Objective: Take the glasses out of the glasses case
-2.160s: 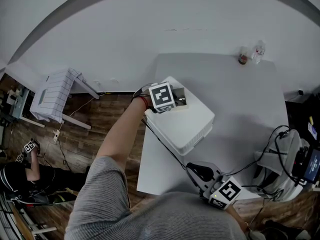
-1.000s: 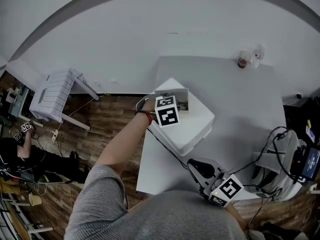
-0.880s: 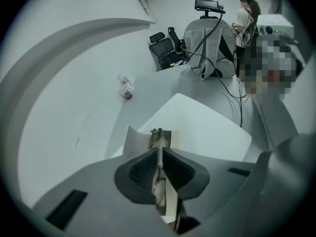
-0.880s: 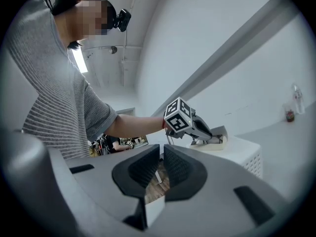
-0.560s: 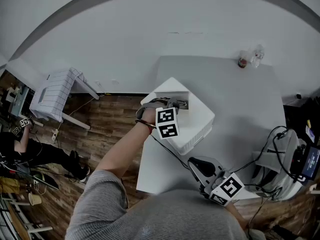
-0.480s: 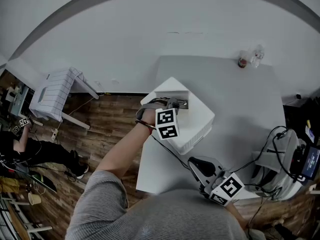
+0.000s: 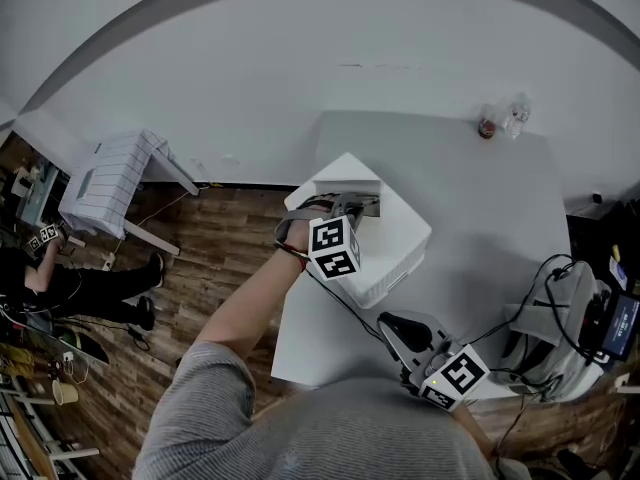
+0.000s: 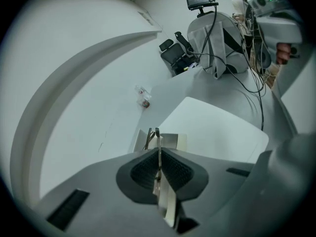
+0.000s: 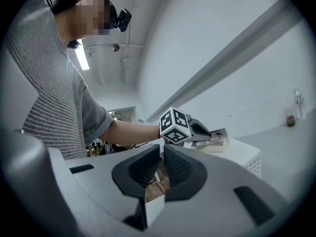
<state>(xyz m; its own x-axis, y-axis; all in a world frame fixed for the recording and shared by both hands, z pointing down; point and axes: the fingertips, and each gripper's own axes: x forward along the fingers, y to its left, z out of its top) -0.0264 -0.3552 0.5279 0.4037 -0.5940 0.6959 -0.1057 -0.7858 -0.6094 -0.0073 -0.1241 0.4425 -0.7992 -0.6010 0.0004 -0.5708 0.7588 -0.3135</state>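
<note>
An open pale glasses case (image 7: 358,194) lies on a white box (image 7: 390,253) at the table's left end. My left gripper (image 7: 352,209) tilts down into the case. In the left gripper view its jaws (image 8: 158,151) have just been closing and stand shut on a thin dark part of the glasses (image 8: 150,136), which stick out beyond the pads over the case (image 8: 172,141). My right gripper (image 7: 393,334) hangs level near the table's front edge, away from the case. Its jaws (image 9: 161,154) are shut with nothing between them. From there I see the left gripper (image 9: 213,135) at the case (image 9: 220,145).
The grey table (image 7: 480,198) carries two small bottles (image 7: 487,120) at its far edge. Cables and grey gear (image 7: 560,318) crowd the right end. A white rack (image 7: 110,183) stands on the wood floor at the left, and a person (image 7: 50,278) sits further left.
The left gripper has tipped downward at the case and its marker cube has dropped in the head view; its jaws have closed on the glasses. The right gripper has kept still.
</note>
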